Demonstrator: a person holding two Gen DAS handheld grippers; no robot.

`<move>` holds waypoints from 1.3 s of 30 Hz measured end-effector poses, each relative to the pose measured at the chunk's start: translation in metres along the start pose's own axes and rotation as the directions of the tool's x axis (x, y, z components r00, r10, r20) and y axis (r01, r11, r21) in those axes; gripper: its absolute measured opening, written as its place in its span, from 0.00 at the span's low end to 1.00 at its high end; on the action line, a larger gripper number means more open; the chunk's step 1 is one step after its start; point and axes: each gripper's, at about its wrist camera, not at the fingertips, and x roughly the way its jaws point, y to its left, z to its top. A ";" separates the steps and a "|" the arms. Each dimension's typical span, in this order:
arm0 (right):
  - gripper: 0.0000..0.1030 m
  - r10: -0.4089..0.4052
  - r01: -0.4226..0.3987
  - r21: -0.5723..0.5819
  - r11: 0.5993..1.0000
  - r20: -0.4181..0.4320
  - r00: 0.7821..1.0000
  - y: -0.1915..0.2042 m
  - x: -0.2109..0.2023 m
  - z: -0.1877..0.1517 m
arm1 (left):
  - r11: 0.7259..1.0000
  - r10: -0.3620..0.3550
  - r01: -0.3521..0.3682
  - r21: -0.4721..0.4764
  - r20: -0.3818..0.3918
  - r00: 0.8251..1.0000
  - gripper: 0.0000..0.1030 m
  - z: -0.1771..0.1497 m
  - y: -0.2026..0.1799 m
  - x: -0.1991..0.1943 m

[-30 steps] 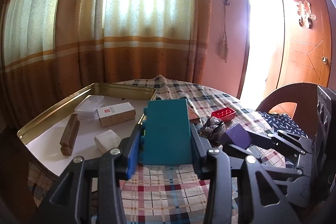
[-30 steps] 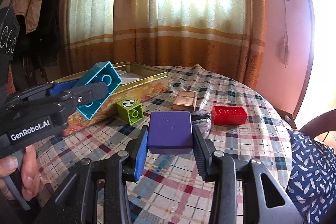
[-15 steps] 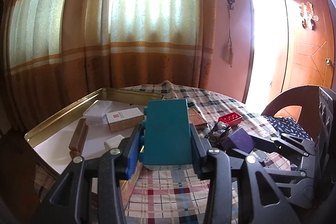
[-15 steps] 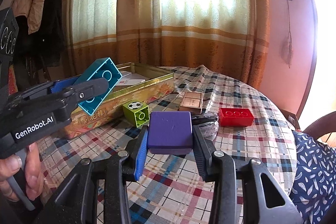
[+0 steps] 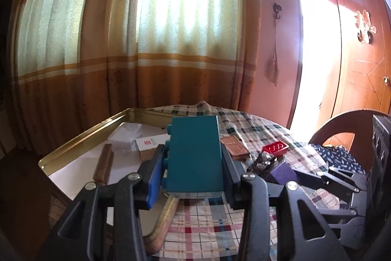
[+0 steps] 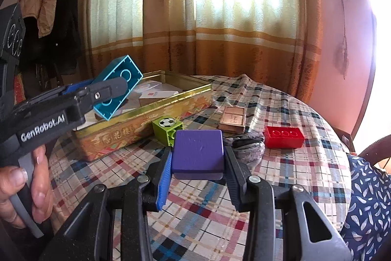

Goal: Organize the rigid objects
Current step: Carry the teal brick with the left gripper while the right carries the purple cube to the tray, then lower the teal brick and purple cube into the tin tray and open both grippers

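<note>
On the checked table, the gold tin sits at ten o'clock with small boxes already inside. The left gripper clamps a teal brick above the tin's near rim, so the step looks like carry-to-tin; next it needs lowering inside, then release. The right gripper pinches a purple block above the cloth, waiting its turn.
</note>
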 end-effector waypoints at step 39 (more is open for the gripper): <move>0.41 0.148 -0.155 -0.065 0.986 -0.102 0.984 0.069 0.109 0.096 | 0.962 0.238 -0.259 -0.087 -0.197 0.951 0.40 0.037 0.123 0.043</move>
